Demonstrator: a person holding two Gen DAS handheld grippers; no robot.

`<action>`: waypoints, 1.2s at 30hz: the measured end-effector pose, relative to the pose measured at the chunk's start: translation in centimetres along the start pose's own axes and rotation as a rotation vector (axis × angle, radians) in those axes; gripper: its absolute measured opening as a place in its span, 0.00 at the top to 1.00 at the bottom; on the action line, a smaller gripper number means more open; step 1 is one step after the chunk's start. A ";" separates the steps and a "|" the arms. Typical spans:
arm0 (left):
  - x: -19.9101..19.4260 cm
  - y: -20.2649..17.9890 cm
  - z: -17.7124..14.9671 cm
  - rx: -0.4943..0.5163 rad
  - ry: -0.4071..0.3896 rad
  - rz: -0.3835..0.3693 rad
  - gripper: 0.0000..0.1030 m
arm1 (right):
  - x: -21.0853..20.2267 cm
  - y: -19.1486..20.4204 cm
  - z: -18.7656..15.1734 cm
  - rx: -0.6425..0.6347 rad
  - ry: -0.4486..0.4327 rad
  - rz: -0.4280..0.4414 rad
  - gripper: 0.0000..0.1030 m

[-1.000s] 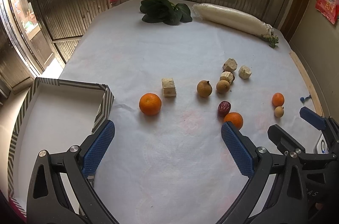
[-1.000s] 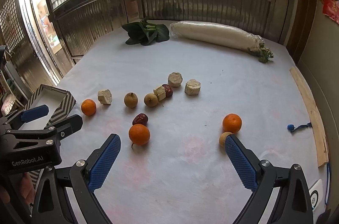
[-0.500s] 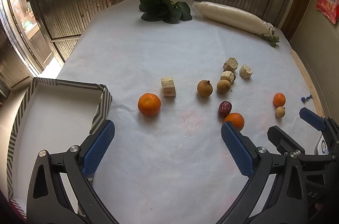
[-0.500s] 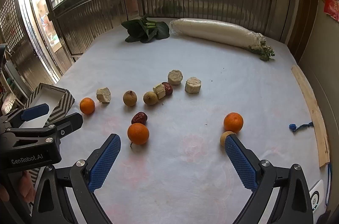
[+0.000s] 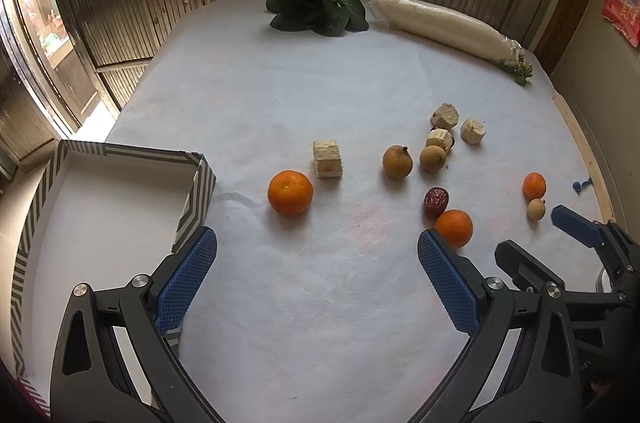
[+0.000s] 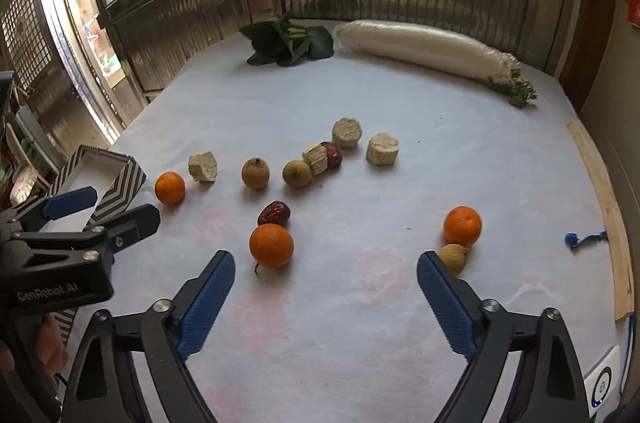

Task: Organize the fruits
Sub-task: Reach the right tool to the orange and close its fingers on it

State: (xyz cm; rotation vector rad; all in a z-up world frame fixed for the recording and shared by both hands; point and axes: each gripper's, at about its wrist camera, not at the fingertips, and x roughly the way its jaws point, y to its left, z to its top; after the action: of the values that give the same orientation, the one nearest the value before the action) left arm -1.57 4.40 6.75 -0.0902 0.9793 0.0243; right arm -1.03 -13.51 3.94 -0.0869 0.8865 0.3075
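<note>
Fruit lies scattered on a white table. In the left wrist view an orange [image 5: 290, 192] sits beside the striped box [image 5: 198, 183], a second orange [image 5: 454, 228] by a red date [image 5: 436, 202], and a small orange [image 5: 534, 185] with a longan [image 5: 535, 210] at the right. Two brown longans [image 5: 397, 162] lie mid-table. My left gripper [image 5: 316, 279] is open and empty above bare cloth. My right gripper [image 6: 325, 285] is open and empty, just short of an orange [image 6: 271, 245], with another orange [image 6: 462, 225] and a longan [image 6: 453, 256] by its right finger.
Pale cut chunks [image 5: 328, 158] [image 6: 383, 154] lie among the fruit. Leafy greens [image 5: 316, 8] and a wrapped white radish [image 5: 444, 27] lie at the far side. A wooden strip [image 6: 606, 219] and a small blue object [image 6: 572, 238] lie along the right edge.
Both grippers have drifted slightly forward over the table. Both stay open and empty. No fruit has moved.
</note>
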 end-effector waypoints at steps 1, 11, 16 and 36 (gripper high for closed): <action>0.1 0.2 0.0 0.000 0.005 -0.001 0.02 | 0.3 0.0 0.1 0.000 0.006 0.008 0.16; 0.8 1.2 0.4 0.015 0.041 -0.058 0.02 | 3.8 1.6 0.8 -0.053 0.087 0.118 0.42; 1.4 1.7 1.1 0.002 0.064 -0.079 0.02 | 5.7 1.9 0.5 -0.072 0.146 0.144 0.67; 7.7 2.1 3.1 0.067 0.164 -0.086 0.69 | 4.1 -0.5 1.1 -0.026 0.115 0.151 0.70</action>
State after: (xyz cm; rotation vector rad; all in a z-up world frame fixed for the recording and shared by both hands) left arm 5.13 6.64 1.94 -0.0736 1.1387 -0.0959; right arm 2.37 -12.81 1.48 -0.0625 1.0051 0.4582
